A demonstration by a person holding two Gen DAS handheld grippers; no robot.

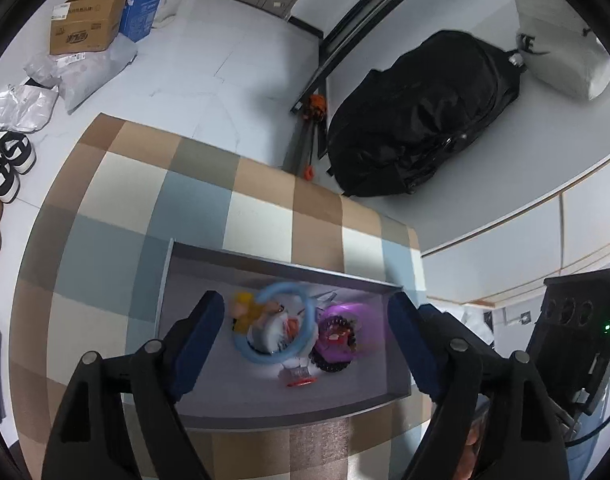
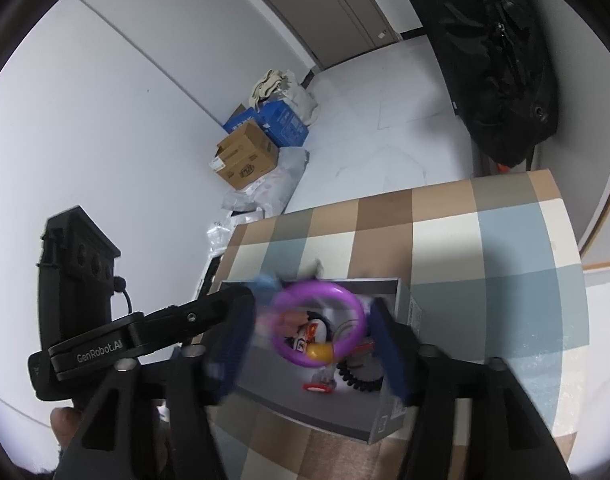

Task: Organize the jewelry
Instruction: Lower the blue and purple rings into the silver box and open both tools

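My left gripper (image 1: 305,344) hangs wide over grey tray (image 1: 265,400) on checked tablecloth (image 1: 185,200), pads clear of everything. Blue ring (image 1: 273,326) lies in tray between fingers, blurred, purple ring (image 1: 337,340) just beside it. My right gripper (image 2: 311,344) likewise spread, purple ring (image 2: 319,324) between pads; contact cannot be told through blur. Black beaded bracelet (image 2: 361,380) and small red piece (image 2: 319,388) rest on tray floor (image 2: 289,400).

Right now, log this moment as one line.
left jaws open | right jaws open | blue ring, purple ring in grey tray | nothing gripped
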